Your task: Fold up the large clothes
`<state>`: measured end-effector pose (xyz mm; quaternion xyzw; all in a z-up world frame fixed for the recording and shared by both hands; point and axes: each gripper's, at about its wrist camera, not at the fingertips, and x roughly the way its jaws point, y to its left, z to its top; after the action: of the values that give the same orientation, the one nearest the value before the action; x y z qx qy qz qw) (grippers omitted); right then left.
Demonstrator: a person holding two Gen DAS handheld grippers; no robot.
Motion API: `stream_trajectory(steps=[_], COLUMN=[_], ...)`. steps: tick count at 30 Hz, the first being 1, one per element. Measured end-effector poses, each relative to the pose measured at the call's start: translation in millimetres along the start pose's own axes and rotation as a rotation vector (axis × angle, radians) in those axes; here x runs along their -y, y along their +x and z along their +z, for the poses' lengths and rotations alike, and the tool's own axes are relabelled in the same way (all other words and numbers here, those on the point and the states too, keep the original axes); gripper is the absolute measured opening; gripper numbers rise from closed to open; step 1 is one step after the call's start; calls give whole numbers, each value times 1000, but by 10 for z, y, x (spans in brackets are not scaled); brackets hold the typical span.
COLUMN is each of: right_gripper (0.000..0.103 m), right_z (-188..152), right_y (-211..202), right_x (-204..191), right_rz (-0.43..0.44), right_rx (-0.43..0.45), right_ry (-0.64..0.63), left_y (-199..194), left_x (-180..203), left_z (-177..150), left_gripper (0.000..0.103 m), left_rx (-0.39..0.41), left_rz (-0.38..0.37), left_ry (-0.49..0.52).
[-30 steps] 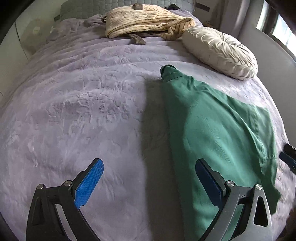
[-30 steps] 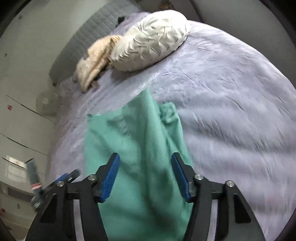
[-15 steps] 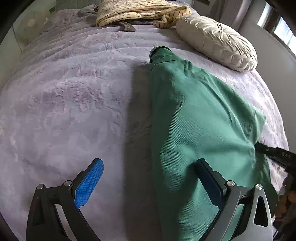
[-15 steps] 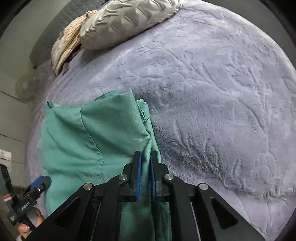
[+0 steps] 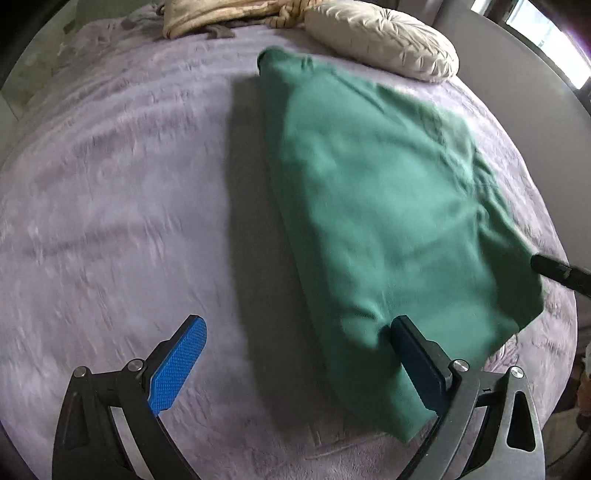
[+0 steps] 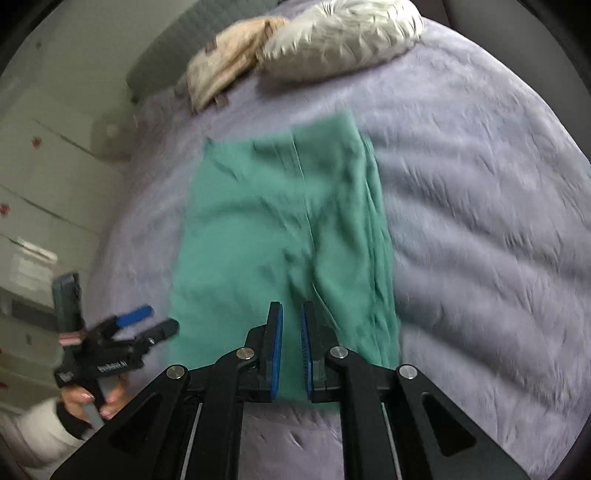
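Observation:
A large green garment (image 5: 388,206) lies folded lengthwise on the purple bedspread (image 5: 110,206); it also shows in the right wrist view (image 6: 280,229). My left gripper (image 5: 295,365) is open wide, with its right finger at the garment's near left edge and its left finger over bare bedspread. It also shows at the left of the right wrist view (image 6: 147,325). My right gripper (image 6: 291,332) hovers over the garment's near edge, its jaws narrowly parted with nothing clearly between them. Its dark tip shows in the left wrist view (image 5: 554,269).
A round cream pillow (image 5: 380,37) and a beige knitted garment (image 5: 221,14) lie at the head of the bed. They also show in the right wrist view: the pillow (image 6: 340,37) and the knit (image 6: 225,62). White cupboards (image 6: 40,192) stand beside the bed.
The right gripper closed on the garment's edge half a second ago, then opened slightly and pulled back. The left gripper moved closer along the garment's left edge, still open.

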<state>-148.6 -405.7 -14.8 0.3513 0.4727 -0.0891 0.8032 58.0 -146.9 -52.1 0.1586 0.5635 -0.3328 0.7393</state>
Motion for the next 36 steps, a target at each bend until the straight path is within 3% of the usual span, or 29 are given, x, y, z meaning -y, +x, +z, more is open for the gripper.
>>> stream_trajectory(steps=[2,6,11,22,28,36], right_gripper=[11,0,0,6,6,6], right_z=[-115,-281,-405,-296,-242,-255], right_y=[118,294,278,-104,-35,3], right_x=[157,585,784,605,570,622], right_rz=[-65,-23,4,7,8,13], right_rx=[-37,-79,-78,-55,-80,-95], right_ry=[45,216,303,266,262,272], left_y=[18,48,54,45,70,5], left_x=[-26,-33,9,45,6,42], left_z=[-38,-27,-31,-21,-2,20], left_gripper=[100,100,100,101,101,102], left_rx=[6,-12,-21,-44,-83,-61], left_rz=[-14,-29,-13,8,-3,33], left_ry=[-19,-36,-29,-48,-81,-76])
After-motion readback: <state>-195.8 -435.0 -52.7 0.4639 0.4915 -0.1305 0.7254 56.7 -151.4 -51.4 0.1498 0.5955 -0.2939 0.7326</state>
